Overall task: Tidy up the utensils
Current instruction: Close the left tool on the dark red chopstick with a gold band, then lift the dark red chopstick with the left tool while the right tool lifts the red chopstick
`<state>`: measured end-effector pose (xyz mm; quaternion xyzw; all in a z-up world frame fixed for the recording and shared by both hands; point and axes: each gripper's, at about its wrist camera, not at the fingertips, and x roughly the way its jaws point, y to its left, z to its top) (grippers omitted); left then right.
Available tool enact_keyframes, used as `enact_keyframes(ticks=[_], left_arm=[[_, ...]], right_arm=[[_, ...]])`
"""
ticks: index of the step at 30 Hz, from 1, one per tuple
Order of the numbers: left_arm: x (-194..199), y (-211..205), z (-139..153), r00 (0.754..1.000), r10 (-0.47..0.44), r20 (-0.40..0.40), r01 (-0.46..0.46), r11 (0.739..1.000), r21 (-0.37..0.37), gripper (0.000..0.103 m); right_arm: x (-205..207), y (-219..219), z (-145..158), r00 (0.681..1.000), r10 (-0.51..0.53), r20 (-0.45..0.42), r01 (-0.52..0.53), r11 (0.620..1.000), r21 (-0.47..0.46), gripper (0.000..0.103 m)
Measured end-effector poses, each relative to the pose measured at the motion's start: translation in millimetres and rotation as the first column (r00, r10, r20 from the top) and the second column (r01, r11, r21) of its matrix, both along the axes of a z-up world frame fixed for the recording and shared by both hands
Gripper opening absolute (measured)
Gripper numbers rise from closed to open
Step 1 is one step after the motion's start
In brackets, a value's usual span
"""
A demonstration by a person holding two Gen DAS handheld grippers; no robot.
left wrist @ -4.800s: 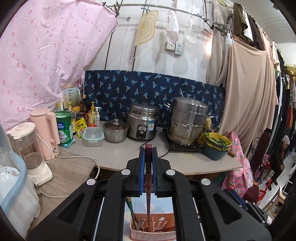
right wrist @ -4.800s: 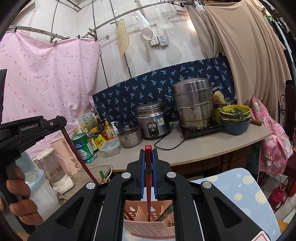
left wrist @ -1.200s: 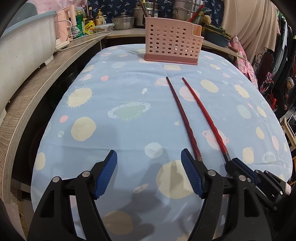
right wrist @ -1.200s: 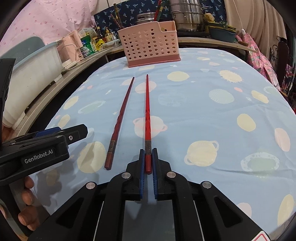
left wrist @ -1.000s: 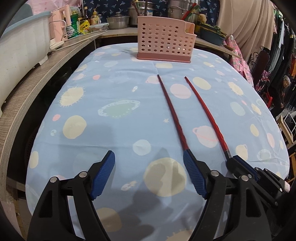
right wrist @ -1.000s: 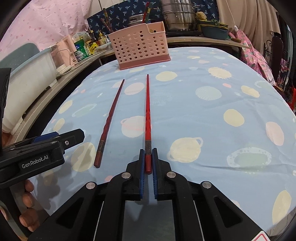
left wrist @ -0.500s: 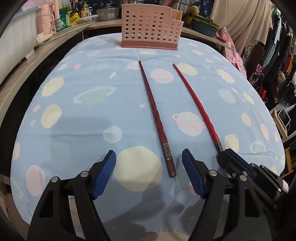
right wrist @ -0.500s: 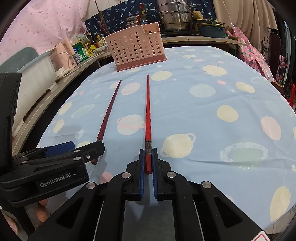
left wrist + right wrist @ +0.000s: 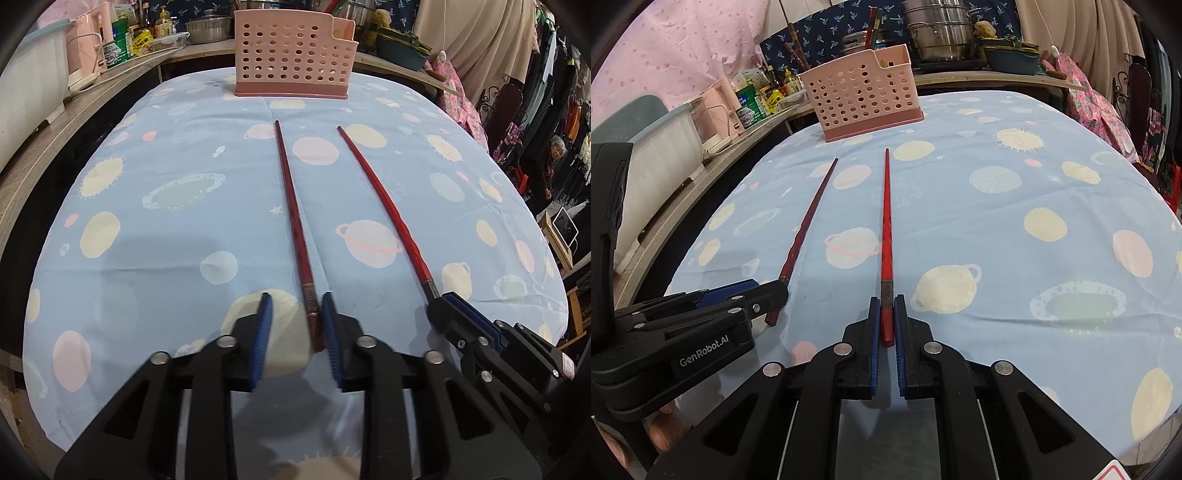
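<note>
Two red chopsticks lie on the blue planet-print tablecloth [image 9: 177,229], pointing at the pink perforated utensil basket [image 9: 293,55] at the far edge. My left gripper [image 9: 295,310] is partly open around the thick end of the dark red chopstick [image 9: 291,206], which lies against the right pad; the left pad is apart from it. My right gripper [image 9: 886,314] is shut on the thick end of the bright red chopstick [image 9: 886,206], which rests on the cloth. The basket [image 9: 862,92] holds several utensils.
A wooden counter [image 9: 48,147] runs along the left with a pink kettle, bottles and a white tub. Pots and bowls stand on the counter behind the basket [image 9: 942,33]. Hanging clothes and a seated person [image 9: 554,151] are at the right.
My left gripper has moved right and forward over the dark chopstick's end and its jaws have narrowed around it. My right gripper keeps its hold on the bright chopstick.
</note>
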<state>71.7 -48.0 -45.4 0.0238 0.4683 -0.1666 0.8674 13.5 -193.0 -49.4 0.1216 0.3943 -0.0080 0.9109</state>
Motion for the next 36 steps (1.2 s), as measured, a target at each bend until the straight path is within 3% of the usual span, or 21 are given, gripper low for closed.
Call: enact_keyframes(ticks=[1,3,16,31,33,36], left_arm=[[0.0,-0.1,-0.1,1.0,-0.004,-0.005,0.004,1.0,-0.004,0.01],[0.1,0.6,0.1,1.0,-0.011,-0.017,0.011,1.0,-0.018,0.008],[-0.1,14.2,15.6,1.0,0.005,-0.019,-0.006,0.998,-0.057,0.007],[-2.0,23.5,79.4,0.995,0.009,0.104,0.004,0.992,-0.127,0.007],[0.6,23.9,89.8,0.993,0.009,0.122,0.008,0.991,-0.136,0.001],[4.3,22.7,106.2,0.988,0.01,0.157,0.013,0.989,-0.145,0.001]], right_arm=[[0.0,0.0,0.0,1.0,0.0,0.0,0.0,1.0,0.001,0.007],[0.1,-0.3,-0.1,1.0,0.0,-0.001,0.0,1.0,0.005,0.007],[-6.1,-2.3,15.1,0.999,0.007,0.032,-0.008,1.0,0.025,0.007],[0.7,-12.8,80.3,0.989,0.0,0.15,-0.008,0.999,0.053,0.007],[3.4,-14.5,91.0,0.985,-0.001,0.17,-0.009,0.998,0.055,0.007],[7.3,-15.7,108.2,0.979,0.0,0.206,-0.012,0.998,0.056,0.007]])
